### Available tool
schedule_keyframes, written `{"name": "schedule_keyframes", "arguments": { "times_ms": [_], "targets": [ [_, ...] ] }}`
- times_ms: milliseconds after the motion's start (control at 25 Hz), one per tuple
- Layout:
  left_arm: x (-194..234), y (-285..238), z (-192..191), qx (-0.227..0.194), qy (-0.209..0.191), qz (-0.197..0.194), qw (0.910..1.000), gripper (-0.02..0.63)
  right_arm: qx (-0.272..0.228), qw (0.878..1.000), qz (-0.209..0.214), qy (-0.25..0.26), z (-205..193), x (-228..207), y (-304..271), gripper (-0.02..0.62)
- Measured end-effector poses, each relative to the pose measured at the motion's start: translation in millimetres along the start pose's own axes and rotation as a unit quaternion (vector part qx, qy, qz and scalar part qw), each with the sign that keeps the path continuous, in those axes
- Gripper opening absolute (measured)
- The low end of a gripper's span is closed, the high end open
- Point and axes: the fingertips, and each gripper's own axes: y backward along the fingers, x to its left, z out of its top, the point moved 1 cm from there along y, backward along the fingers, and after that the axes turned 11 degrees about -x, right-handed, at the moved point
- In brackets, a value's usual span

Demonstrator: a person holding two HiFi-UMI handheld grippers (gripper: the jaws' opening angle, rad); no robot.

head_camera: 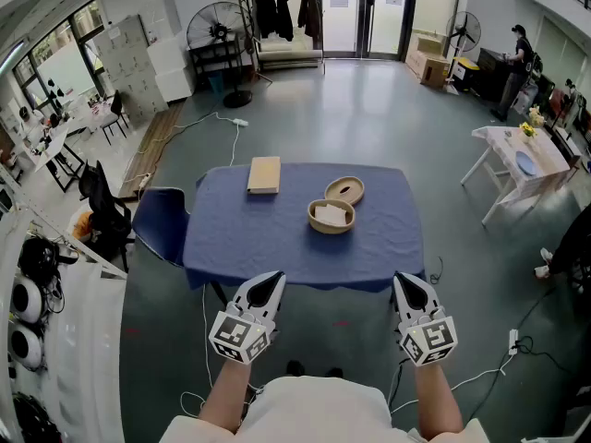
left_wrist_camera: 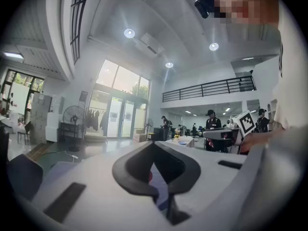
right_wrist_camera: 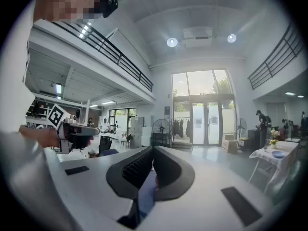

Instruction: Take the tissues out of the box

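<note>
Head view: my left tool (head_camera: 270, 281) and right tool (head_camera: 407, 284) are both closed on nothing. Straight ahead, the tissue box (head_camera: 331, 218) sits on the worktop (head_camera: 231, 238), roughly midway between them.

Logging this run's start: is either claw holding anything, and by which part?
Nothing is held. The left claw and the right claw are both shut and empty, short of the table.
</note>
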Motion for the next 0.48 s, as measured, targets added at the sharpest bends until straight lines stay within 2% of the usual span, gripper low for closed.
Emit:
{"name": "schedule_keyframes", "arguments": {
  "times_ms": [480],
  "targets": [
    [-1.0,-0.5,-3.9,0.003,0.006,-0.003,1.0,0.008,0.002,1.0,0.0,0.0,-0.4,3.0,-1.6,0.026]
  ]
}}
